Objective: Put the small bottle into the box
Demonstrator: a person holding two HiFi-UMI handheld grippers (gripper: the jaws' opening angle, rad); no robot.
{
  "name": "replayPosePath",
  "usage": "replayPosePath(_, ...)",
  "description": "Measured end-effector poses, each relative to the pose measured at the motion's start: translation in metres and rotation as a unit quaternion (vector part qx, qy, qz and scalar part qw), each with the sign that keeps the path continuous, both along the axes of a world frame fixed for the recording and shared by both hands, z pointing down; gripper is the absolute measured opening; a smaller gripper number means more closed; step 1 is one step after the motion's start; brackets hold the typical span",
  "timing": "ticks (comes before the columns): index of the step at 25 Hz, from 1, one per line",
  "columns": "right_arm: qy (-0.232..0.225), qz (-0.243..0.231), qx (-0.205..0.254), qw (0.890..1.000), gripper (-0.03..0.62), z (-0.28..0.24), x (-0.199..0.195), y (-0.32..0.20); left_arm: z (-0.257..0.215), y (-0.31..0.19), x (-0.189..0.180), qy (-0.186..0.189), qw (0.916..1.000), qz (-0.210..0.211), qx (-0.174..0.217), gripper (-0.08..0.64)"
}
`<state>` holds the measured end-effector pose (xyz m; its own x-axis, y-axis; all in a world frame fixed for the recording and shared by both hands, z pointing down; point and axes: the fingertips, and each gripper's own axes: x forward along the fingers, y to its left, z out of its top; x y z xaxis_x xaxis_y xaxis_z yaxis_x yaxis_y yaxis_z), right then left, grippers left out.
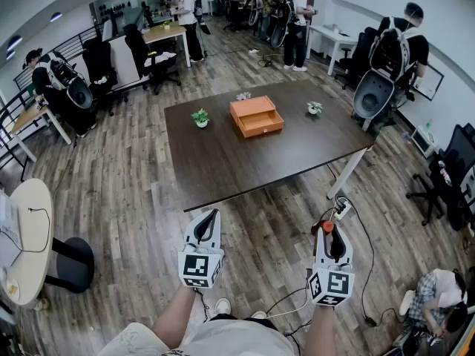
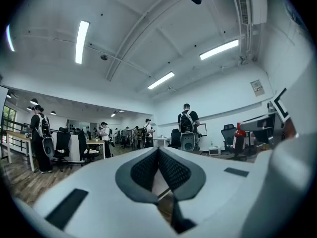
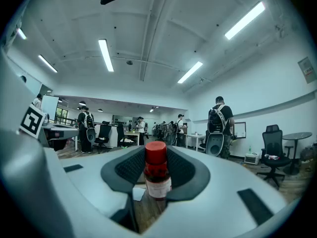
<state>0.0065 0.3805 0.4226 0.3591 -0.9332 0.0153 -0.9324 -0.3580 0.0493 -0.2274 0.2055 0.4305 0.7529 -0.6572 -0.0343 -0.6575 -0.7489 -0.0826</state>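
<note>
A small bottle with a red cap and a white label stands upright between the jaws of my right gripper, which is shut on it. In the head view the bottle's red cap shows at the tip of the right gripper, held low over the floor in front of the table. My left gripper is beside it to the left, its pads meeting with nothing between them. The orange box lies open on the dark table, well ahead of both grippers.
Two small potted plants flank the box. A power strip and cables lie on the wood floor near the table's white leg. A round pale table is at my left. Office chairs and several people fill the room's far side.
</note>
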Motion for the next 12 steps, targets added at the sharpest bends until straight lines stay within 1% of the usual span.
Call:
replayPosePath(3, 0.004, 0.001, 0.005, 1.0, 0.133, -0.005, -0.02, -0.015, -0.008, -0.014, -0.019, 0.006, 0.9999, 0.003, 0.007, 0.002)
replayPosePath(7, 0.015, 0.005, 0.003, 1.0, 0.133, -0.01, -0.041, -0.022, -0.012, -0.02, -0.035, 0.017, 0.9997, 0.013, 0.011, 0.002)
replayPosePath(12, 0.01, 0.01, 0.002, 1.0, 0.133, -0.008, -0.06, -0.032, -0.01, -0.031, -0.053, 0.019, 0.9996, 0.017, 0.006, 0.002)
